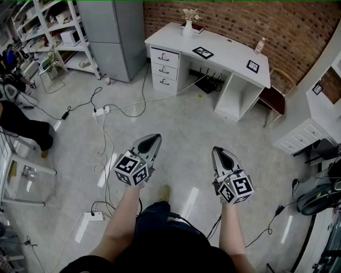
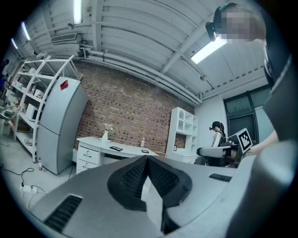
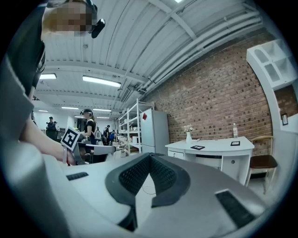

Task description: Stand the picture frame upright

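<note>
The person is standing on the pale floor (image 1: 181,128) and holding both forearms out ahead at roughly waist height, side by side and well apart. The left forearm (image 1: 120,218) is angling slightly inward, while the right forearm (image 1: 230,229) is running nearly straight ahead. The left hand-held gripper (image 1: 153,139) is pointing level toward the far side of the room, its marker cube (image 1: 131,169) sitting over the hand. The left gripper view is showing its two dark ribbed pads (image 2: 132,176) pressing together at the tip with nothing between them. The right hand-held gripper (image 1: 217,152) is likewise pointing level and forward, and its own marker cube (image 1: 237,187) is facing up toward the head camera. The right gripper view is showing its pads (image 3: 135,174) meeting at the tip too, gripping nothing. Neither tool is touching anything, and both are hovering over bare floor. The picture frame (image 1: 202,52) is lying flat on the white bench (image 1: 224,50), which is standing against the brick wall (image 1: 240,16), well ahead of both grippers. A second picture frame (image 1: 252,66) is lying flat nearer the bench's right end. A white vase (image 1: 187,26) of flowers is standing at the back of the bench, and a bottle (image 1: 260,45) is standing upright near its far right corner.
</note>
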A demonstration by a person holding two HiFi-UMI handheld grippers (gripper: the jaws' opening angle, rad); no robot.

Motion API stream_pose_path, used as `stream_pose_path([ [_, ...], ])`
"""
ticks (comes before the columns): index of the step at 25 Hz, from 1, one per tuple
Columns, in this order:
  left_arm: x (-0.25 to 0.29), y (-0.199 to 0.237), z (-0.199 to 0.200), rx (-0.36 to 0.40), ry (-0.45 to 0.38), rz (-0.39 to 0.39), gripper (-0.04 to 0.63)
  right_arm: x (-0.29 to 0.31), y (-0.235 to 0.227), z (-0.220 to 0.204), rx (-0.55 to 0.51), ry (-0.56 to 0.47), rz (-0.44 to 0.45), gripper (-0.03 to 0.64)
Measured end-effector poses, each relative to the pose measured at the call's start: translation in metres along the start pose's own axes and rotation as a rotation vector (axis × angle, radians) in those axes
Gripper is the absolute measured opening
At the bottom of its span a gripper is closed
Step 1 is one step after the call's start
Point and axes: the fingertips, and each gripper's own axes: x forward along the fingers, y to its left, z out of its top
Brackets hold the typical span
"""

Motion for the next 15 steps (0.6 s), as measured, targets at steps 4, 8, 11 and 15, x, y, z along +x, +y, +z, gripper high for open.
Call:
stream_pose_path([
  [4,0.032,0.028,-0.002,-0.017,0.014,-0.004,0.001,0.033,-0.019,-0.004,0.005,0.02,-0.001,0.002],
  [8,0.063,0.049,0.003,-0.04,0.031,-0.035,0.0,0.062,-0.04,-0.003,0.023,0.017,-0.021,0.002],
  [11,0.088,0.063,0.015,-0.042,0.013,-0.06,0.0,0.084,-0.057,0.001,0.037,-0.004,-0.042,0.002],
  [15,0.123,0.082,0.023,0.003,0.02,-0.082,0.002,0.111,-0.074,0.0,0.041,-0.016,-0.058,0.002],
])
